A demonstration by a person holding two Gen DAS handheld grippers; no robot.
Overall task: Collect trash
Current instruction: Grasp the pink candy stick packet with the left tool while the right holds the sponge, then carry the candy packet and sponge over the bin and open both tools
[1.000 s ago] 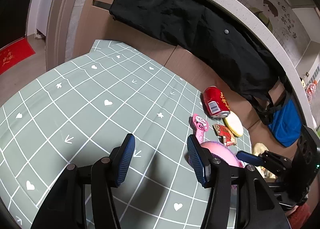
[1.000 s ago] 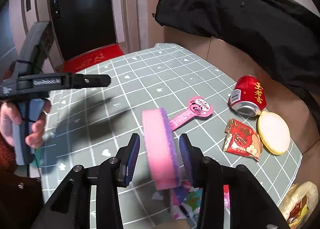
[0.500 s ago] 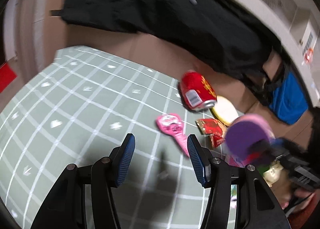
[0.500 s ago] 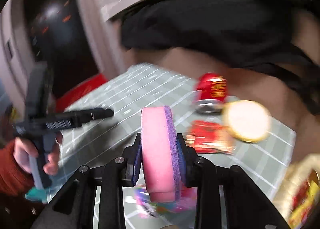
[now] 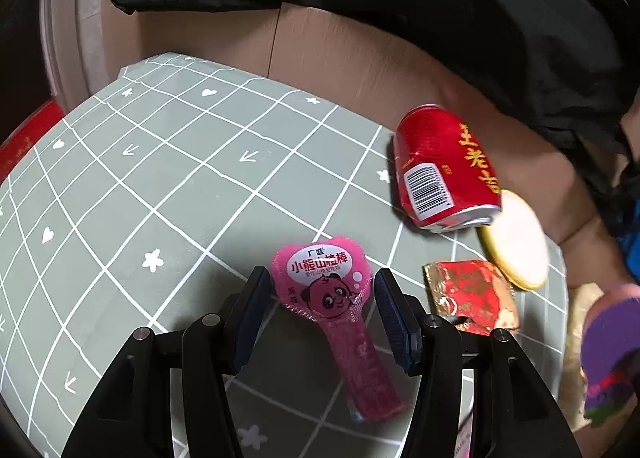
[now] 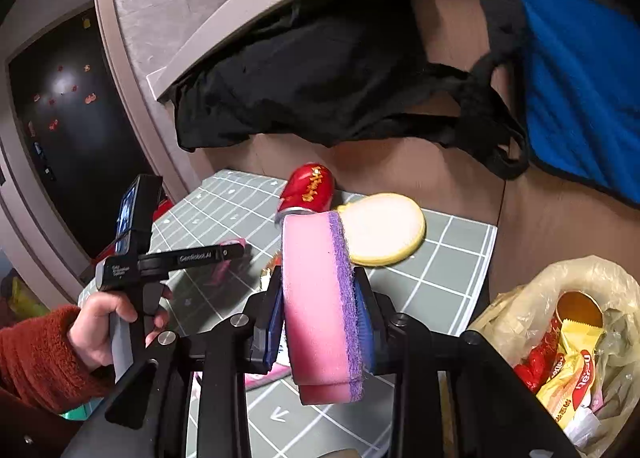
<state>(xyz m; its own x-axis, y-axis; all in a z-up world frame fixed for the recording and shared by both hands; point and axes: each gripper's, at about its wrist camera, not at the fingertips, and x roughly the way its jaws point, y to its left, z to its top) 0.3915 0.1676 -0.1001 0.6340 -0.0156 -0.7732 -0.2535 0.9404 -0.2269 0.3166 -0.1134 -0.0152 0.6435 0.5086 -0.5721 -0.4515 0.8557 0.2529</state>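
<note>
While the right gripper point(image 6: 322, 332) now squeezes the pink sponge point(image 6: 320, 306) tight between its two blue pads, a second ago the sponge only stood loose between them, so this piece has been picked up and is ready to go. It now hangs close to the trash bag point(image 6: 576, 342), which sits open just off the corner of the table point(image 6: 452, 254) with wrappers already inside. So I think dropping the sponge in the bag comes next. The left gripper point(image 5: 316, 322) has slid across the table too. It was over bare green squares before, and now its open jaws sit on both sides of the pink candy wrapper point(image 5: 332, 306), not pinching it yet. That looks like the next piece to grab. Still lying on the table are the red can point(image 5: 444, 166) on its side, the round yellow lid point(image 5: 516, 242) just beside it, and the crinkly red wrapper point(image 5: 472, 298) near the lid. Some things are hard to see. The sponge hides part of the table in the right view, and in the left view it is only a purple blur at the edge. The bag's bottom is cut off, so I cannot tell how full it is. A hand point(image 6: 104, 330) in a fuzzy red sleeve point(image 6: 36, 358) holds the left tool.
</note>
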